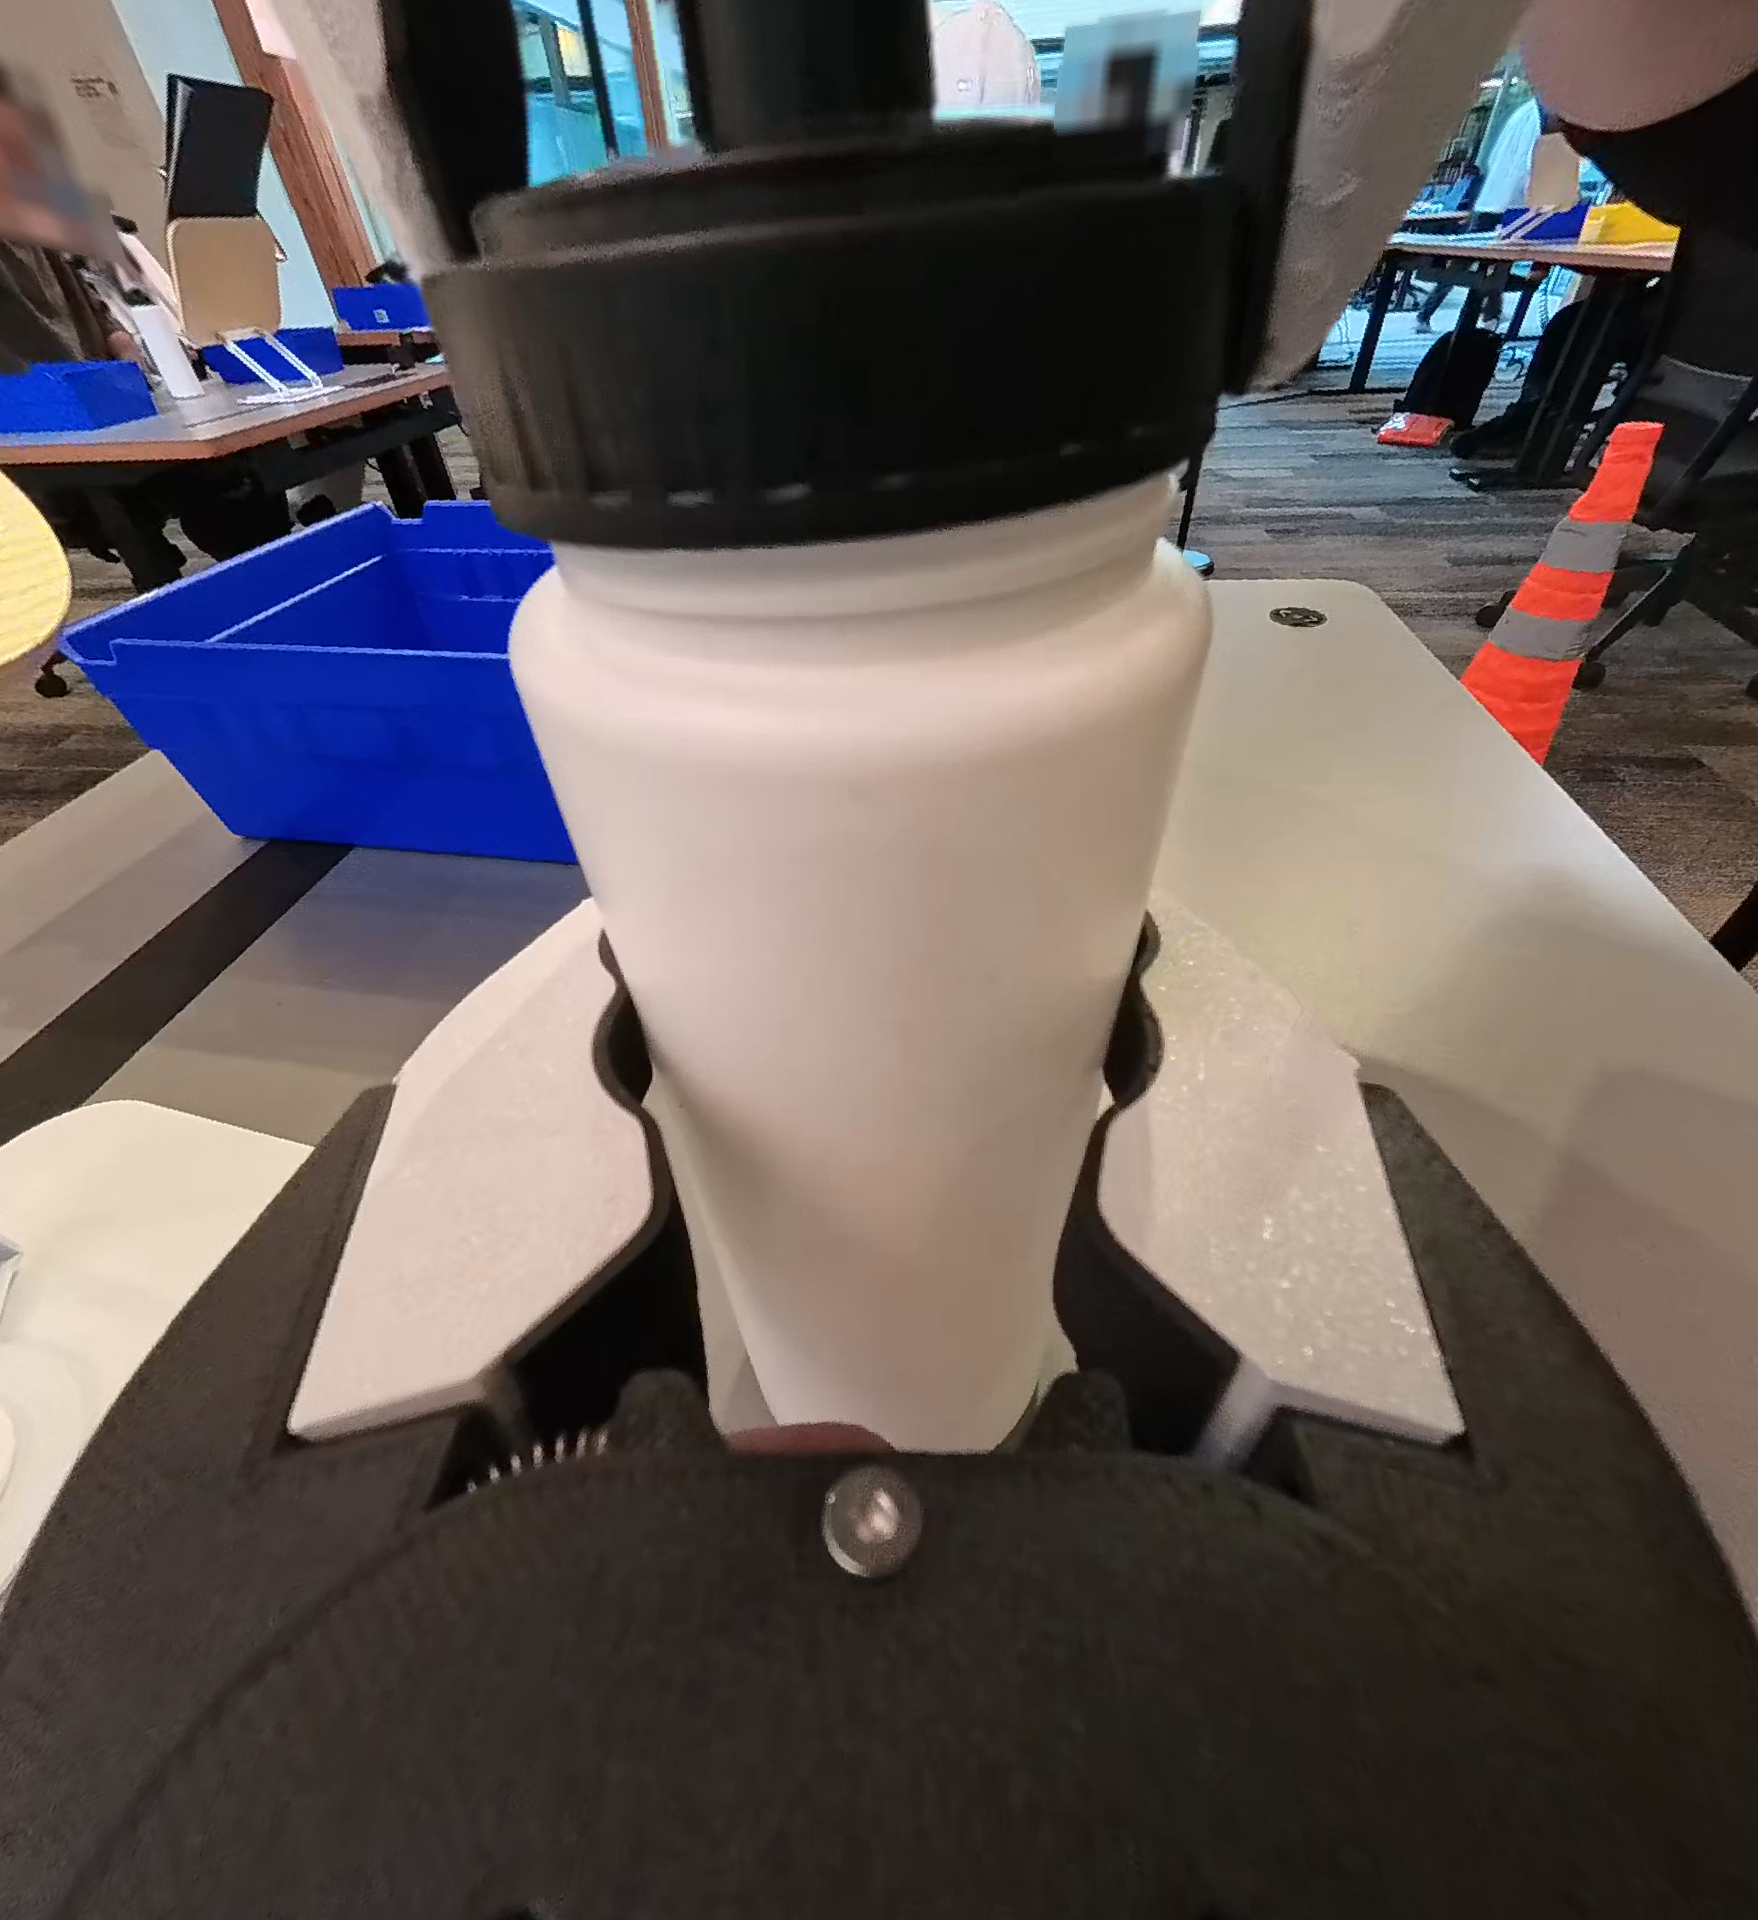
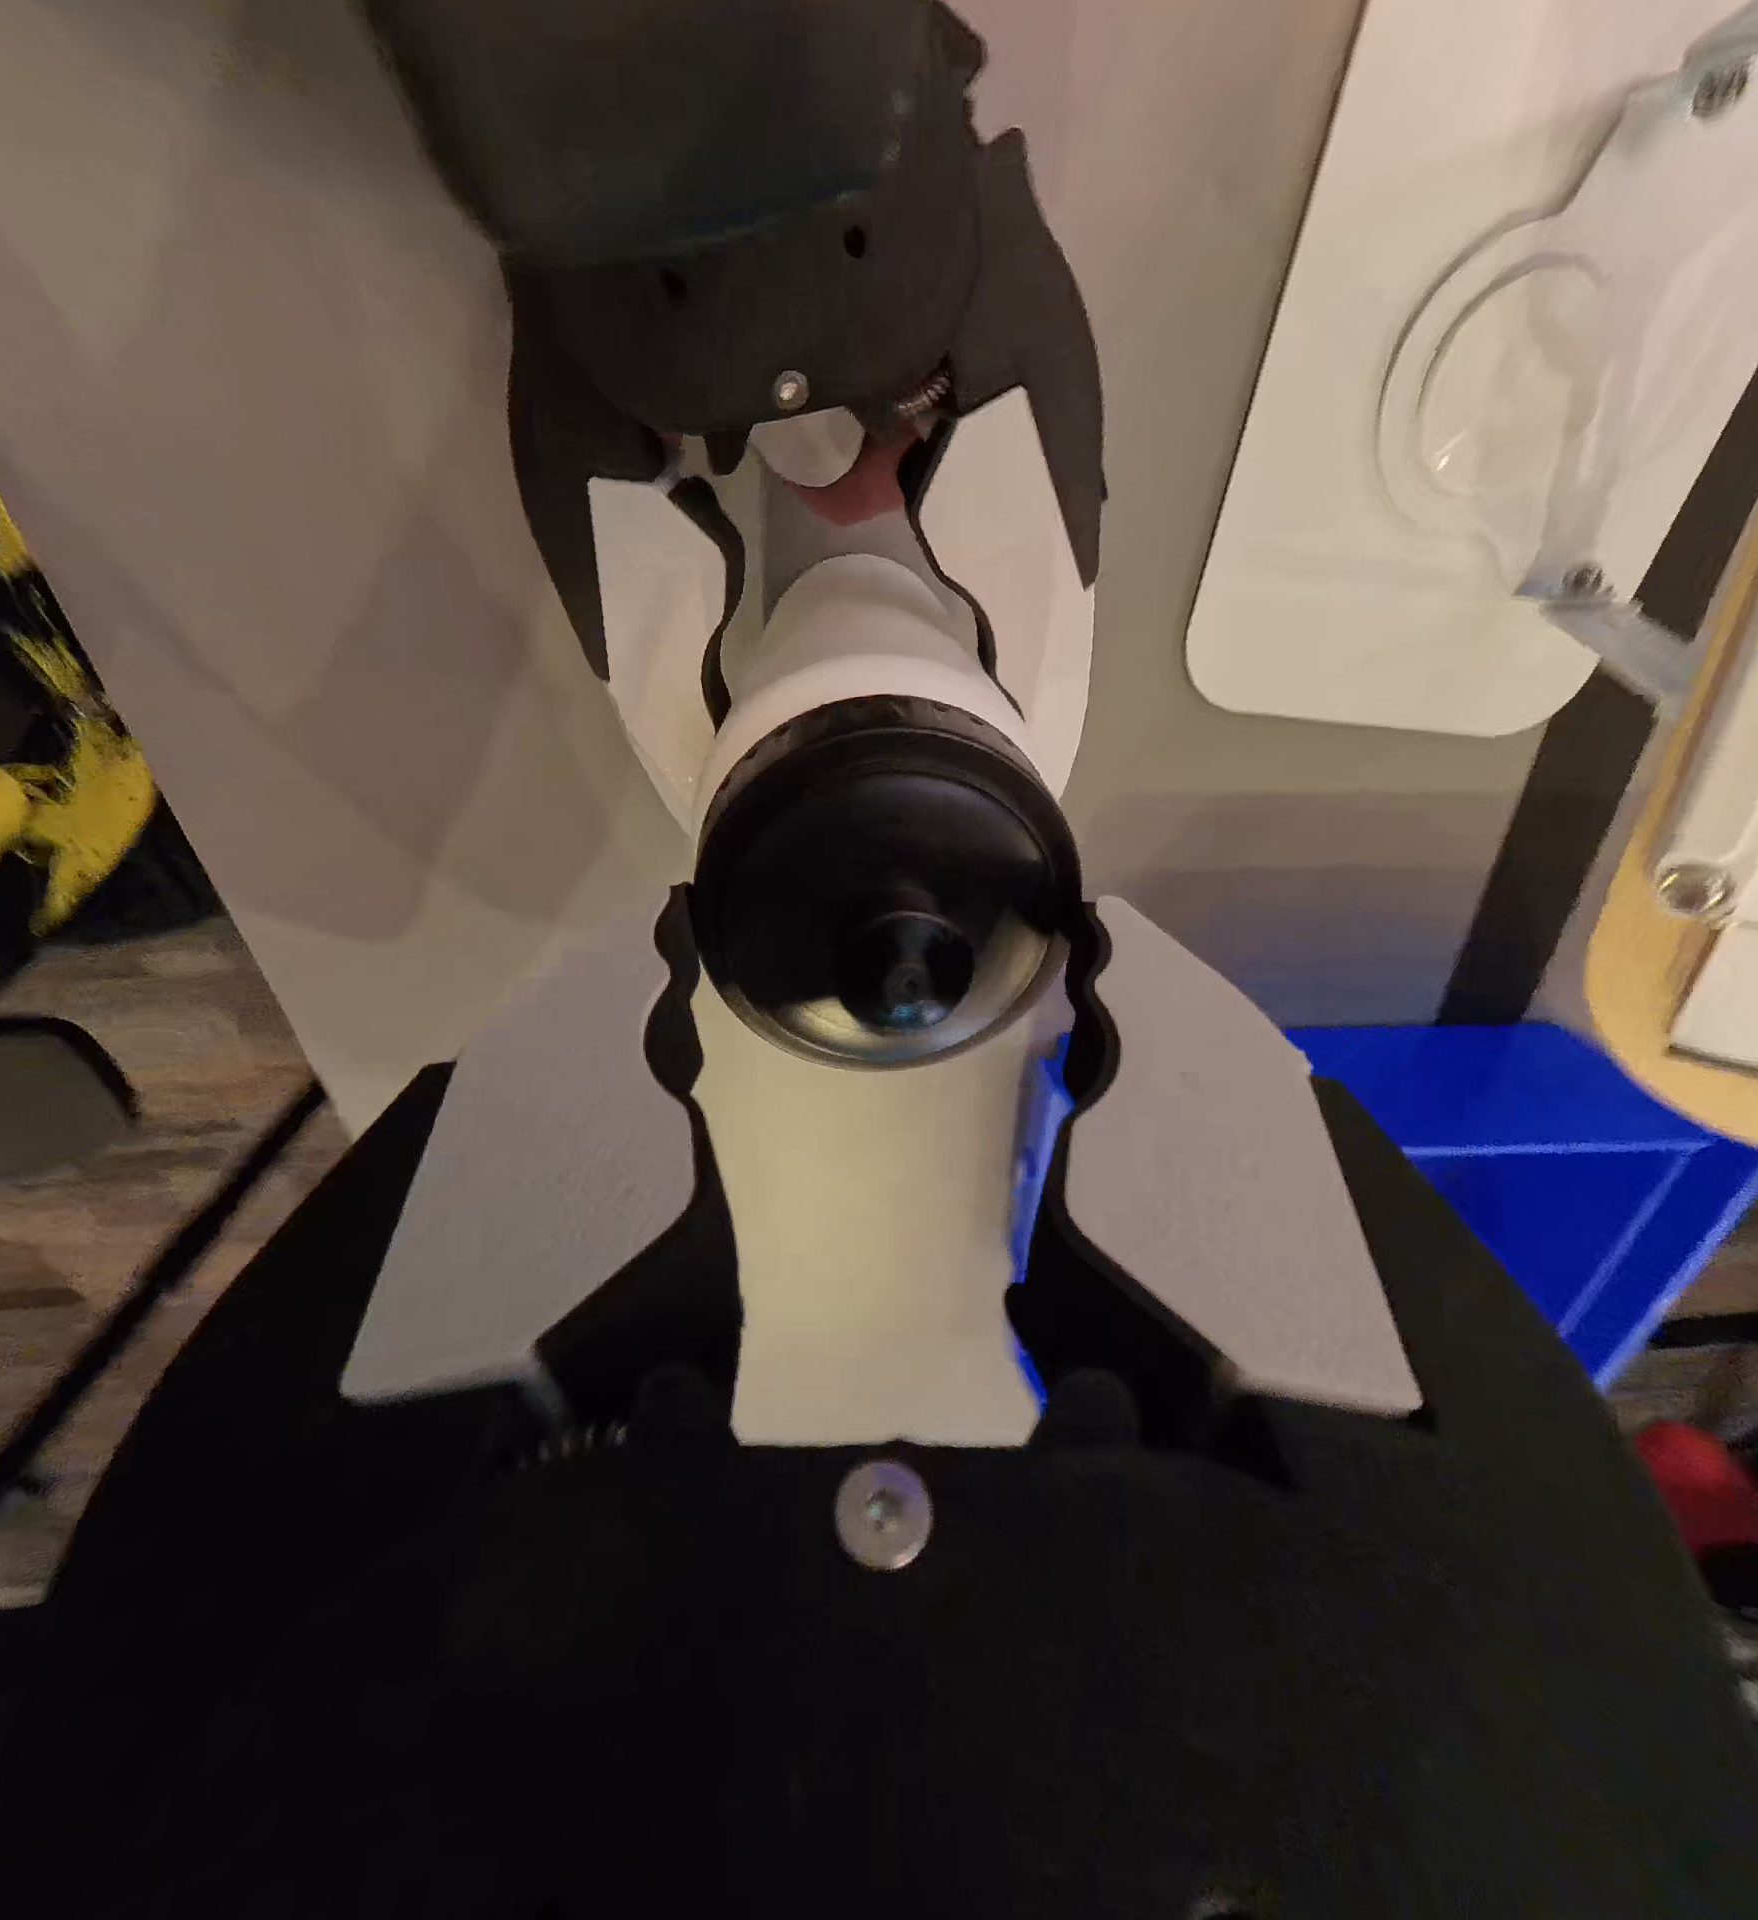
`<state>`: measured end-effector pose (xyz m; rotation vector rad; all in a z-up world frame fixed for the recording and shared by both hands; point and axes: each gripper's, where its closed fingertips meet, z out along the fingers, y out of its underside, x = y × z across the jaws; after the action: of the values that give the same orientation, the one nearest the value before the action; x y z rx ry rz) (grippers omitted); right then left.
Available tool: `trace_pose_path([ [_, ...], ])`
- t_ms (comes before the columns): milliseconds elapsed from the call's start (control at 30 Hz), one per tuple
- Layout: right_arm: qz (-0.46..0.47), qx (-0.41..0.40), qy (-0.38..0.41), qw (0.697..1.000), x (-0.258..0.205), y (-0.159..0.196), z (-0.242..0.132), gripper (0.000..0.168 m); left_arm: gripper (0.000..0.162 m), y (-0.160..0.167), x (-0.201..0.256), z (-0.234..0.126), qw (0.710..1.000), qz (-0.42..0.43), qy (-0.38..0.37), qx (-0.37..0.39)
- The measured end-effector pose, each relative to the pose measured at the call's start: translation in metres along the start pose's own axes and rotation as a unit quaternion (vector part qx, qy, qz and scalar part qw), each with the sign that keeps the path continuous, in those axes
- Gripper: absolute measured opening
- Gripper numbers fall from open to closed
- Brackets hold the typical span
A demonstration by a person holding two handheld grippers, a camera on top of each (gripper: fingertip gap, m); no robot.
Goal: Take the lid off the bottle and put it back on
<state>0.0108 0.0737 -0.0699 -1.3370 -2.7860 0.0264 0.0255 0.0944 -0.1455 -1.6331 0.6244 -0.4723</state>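
**Both tools on the bottle, lid seated on the neck**

Around us we see a blue bin at the far left edge of the white counter, an orange traffic cone on the carpet off the right side, and other desks with smaller blue trays farther back. From above, the right wrist view shows a clear plastic fixture lying on a white board on the counter, and a wooden-edged tabletop next to it. Nothing lies between either tool and the bottle.

The white bottle fills the middle of the left wrist view, upright, with the black ribbed lid sitting on its neck. The left tool is clamped on the lower body of the bottle, its fingers pressing both sides.

The right tool comes down from above. Its fingers sit at either side of the lid, at the rim; the left wrist view shows them as dark bars flanking the lid, apparently closed against it. The picture is blurred there.
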Motion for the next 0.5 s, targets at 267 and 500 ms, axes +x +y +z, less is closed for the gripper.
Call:
trace_pose_path([
  [267,0.084,-0.009,-0.008,0.996,-0.005,0.003,0.004,0.078,0.087,0.0,0.002,0.001,1.0,0.002,0.001,0.0],
  [500,0.026,0.021,-0.016,0.999,-0.001,-0.001,-0.005,0.074,0.087,0.0,0.001,0.001,1.0,0.0,0.002,0.001],
])
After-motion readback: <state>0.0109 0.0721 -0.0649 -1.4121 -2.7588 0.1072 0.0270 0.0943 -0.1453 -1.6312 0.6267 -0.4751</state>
